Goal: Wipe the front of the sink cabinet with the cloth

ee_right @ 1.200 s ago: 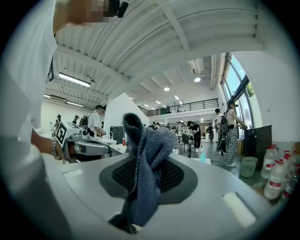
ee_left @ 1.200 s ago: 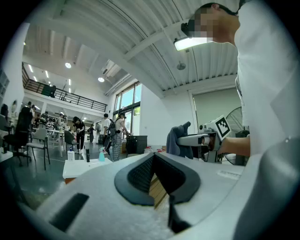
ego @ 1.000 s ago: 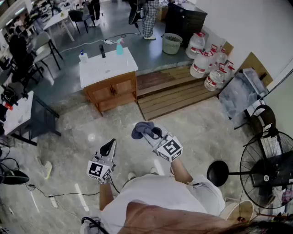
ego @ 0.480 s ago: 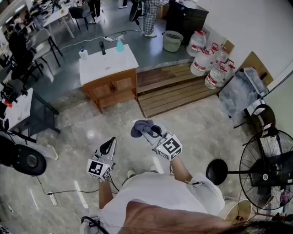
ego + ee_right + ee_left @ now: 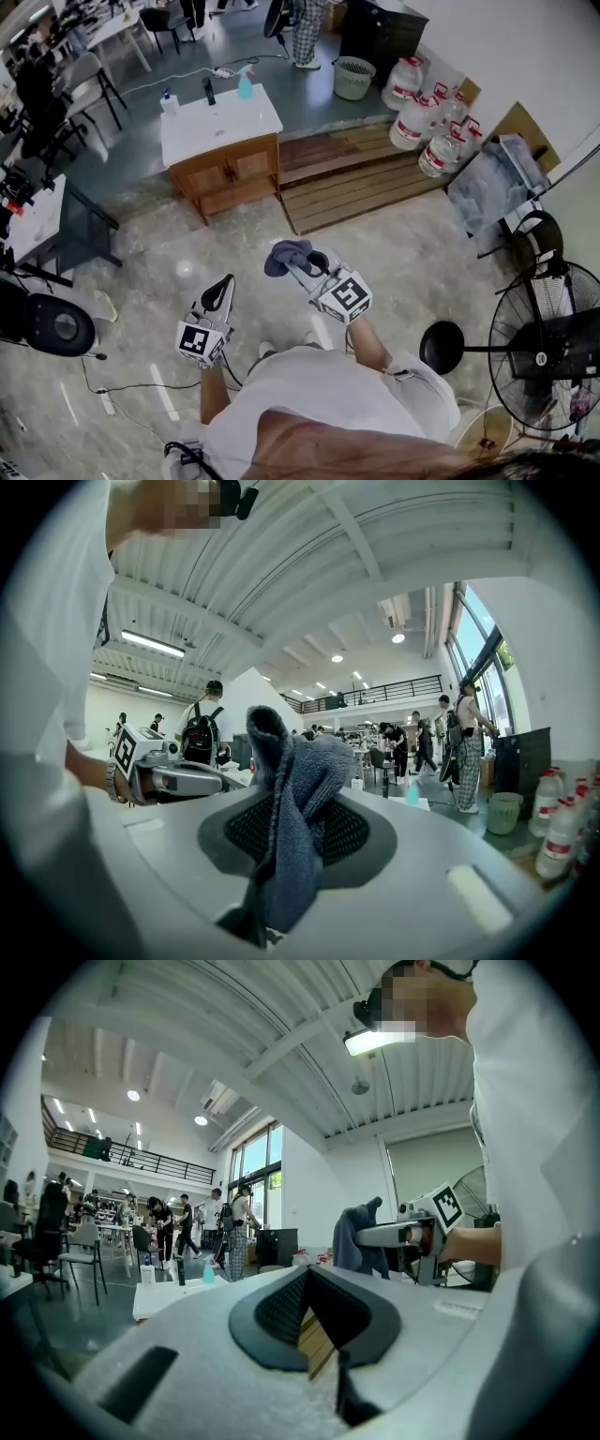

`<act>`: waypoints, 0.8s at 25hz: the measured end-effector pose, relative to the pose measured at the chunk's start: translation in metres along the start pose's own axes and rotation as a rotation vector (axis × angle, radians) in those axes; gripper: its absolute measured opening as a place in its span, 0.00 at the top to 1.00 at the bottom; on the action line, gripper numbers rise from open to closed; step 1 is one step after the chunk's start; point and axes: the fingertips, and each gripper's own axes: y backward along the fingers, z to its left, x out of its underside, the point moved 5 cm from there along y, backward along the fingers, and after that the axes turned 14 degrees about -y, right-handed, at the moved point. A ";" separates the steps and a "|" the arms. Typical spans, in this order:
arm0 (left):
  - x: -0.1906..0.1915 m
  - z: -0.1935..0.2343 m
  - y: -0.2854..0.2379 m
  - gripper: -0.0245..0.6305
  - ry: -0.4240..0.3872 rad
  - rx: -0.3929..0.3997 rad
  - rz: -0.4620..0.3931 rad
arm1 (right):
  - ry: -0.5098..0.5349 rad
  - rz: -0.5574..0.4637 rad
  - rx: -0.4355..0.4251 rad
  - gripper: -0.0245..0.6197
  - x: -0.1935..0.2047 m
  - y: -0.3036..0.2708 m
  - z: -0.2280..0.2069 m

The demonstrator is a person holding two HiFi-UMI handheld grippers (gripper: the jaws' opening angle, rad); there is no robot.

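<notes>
The sink cabinet point(image 5: 230, 173) stands in the upper left of the head view, where pale marble floor point(image 5: 412, 272) meets grey floor. It has a white top and its wooden doors are closed. A slatted wooden platform point(image 5: 356, 183) lies just to its right, with water jugs point(image 5: 422, 131) beyond. Mid-frame, well apart from the cabinet, the right gripper point(image 5: 296, 265) pinches the blue-grey cloth point(image 5: 284, 251). The left gripper point(image 5: 221, 289), lower left, has its jaws together on nothing.
</notes>
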 end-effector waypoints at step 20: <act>-0.002 -0.017 -0.010 0.96 0.001 -0.032 0.029 | -0.044 0.000 -0.016 0.79 0.012 0.012 -0.019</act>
